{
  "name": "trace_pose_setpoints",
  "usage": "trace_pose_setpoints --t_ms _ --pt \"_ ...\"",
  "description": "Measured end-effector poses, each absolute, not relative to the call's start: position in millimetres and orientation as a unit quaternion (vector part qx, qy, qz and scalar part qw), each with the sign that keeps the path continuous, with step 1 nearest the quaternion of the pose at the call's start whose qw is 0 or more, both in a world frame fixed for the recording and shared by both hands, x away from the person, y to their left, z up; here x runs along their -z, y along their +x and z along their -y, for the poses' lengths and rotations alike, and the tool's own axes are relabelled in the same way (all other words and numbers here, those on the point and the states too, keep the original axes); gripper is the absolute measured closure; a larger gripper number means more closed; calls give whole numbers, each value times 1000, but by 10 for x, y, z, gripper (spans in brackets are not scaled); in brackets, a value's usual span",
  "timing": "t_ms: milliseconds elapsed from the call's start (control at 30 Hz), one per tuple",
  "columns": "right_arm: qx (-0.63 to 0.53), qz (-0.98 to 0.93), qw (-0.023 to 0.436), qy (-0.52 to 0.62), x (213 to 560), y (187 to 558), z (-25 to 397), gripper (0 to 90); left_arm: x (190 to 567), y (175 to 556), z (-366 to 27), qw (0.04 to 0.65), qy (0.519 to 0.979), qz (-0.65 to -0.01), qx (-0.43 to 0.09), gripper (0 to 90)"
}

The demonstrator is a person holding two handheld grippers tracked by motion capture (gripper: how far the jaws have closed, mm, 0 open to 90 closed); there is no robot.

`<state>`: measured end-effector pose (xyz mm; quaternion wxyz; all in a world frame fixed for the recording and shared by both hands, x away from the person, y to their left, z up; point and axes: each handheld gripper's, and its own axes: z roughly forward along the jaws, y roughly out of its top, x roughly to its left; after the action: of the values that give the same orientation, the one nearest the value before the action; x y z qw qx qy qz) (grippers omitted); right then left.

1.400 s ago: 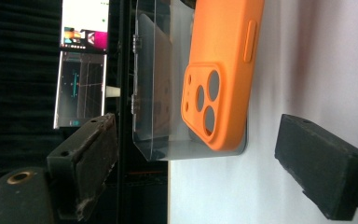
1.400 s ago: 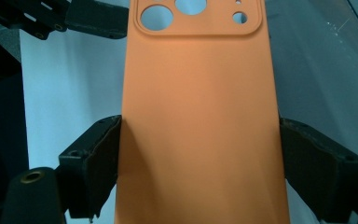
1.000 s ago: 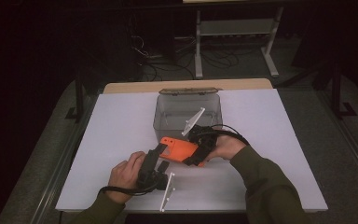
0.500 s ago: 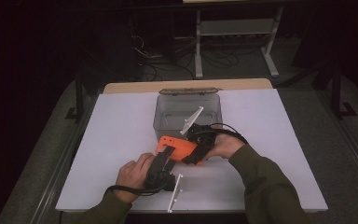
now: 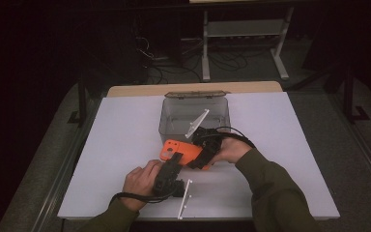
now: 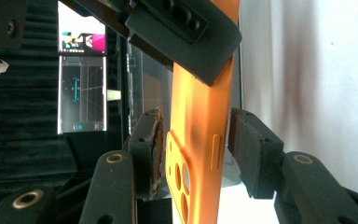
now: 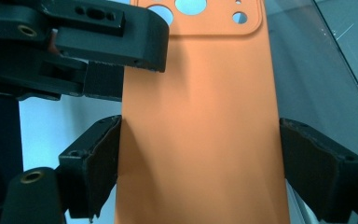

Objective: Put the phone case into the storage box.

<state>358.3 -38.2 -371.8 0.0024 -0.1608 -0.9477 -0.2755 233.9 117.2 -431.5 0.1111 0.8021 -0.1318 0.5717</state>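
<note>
An orange phone case (image 5: 183, 152) hangs just above the white table, in front of a clear box. My right gripper (image 5: 196, 159) comes from the right and is shut on it; in the right gripper view both pads press the long edges of the case (image 7: 200, 116). My left gripper (image 5: 174, 158) reaches up from below left. In the left gripper view the case (image 6: 193, 93) stands edge-on between the pads (image 6: 147, 149), with a narrow gap on the right side, so this gripper is open around the camera-hole end. The right gripper's jaw clamps the case higher up.
The clear plastic box (image 5: 170, 129) stands with its lid open just behind the grippers, mid-table. The white tabletop (image 5: 299, 145) has free room left and right. A metal rack (image 5: 244, 29) and cables sit on the dark floor beyond. A lit screen (image 6: 81, 79) glows in the background.
My left gripper has moved up and to the right, bringing its jaws around the case's near end. The right gripper keeps its hold and has shifted only slightly.
</note>
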Motion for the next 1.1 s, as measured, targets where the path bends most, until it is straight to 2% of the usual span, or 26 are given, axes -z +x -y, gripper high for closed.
trace_pose_setpoints --t_ms 1100 --pt "276 948 4 -156 3723 3589 314 157 4352 2357 -1135 106 800 128 -576 664"
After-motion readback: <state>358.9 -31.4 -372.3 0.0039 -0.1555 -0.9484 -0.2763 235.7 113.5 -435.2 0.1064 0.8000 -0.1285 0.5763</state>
